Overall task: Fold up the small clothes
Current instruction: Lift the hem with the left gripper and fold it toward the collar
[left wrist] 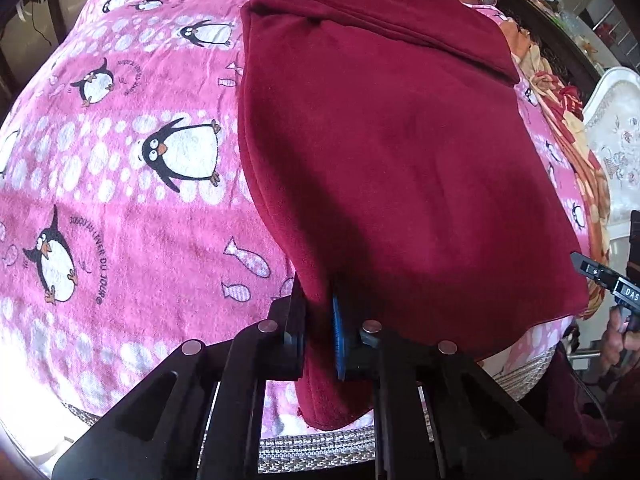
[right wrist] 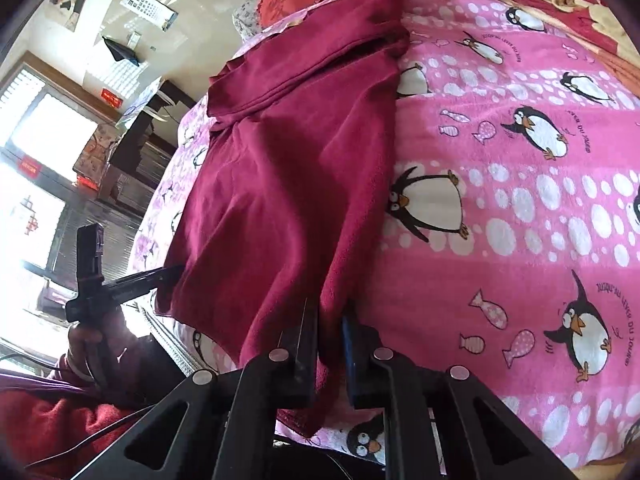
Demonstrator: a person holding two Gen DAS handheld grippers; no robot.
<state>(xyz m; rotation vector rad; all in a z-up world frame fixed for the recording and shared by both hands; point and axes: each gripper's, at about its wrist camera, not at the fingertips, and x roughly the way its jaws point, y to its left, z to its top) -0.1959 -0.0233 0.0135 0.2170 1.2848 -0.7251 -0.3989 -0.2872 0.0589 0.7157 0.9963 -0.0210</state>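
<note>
On the penguin-print bedspread [left wrist: 120, 200], the soft, light, floppy maroon fleece garment [left wrist: 380, 140] is lying while the left tool [left wrist: 318, 344] and right tool [right wrist: 330, 344] are pinching its near corners, the best holds.

The red cloth [left wrist: 400, 152] hides the tips of the left hand-held gripper [left wrist: 318, 332], and its far end runs off the top edge. The right hand-held gripper [right wrist: 330, 340] has cloth covering its tips too. The writing on the wall chart [right wrist: 150, 6] is too small to read.

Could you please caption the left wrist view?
Left gripper pinching maroon garment's near edge over penguin blanket.
</note>
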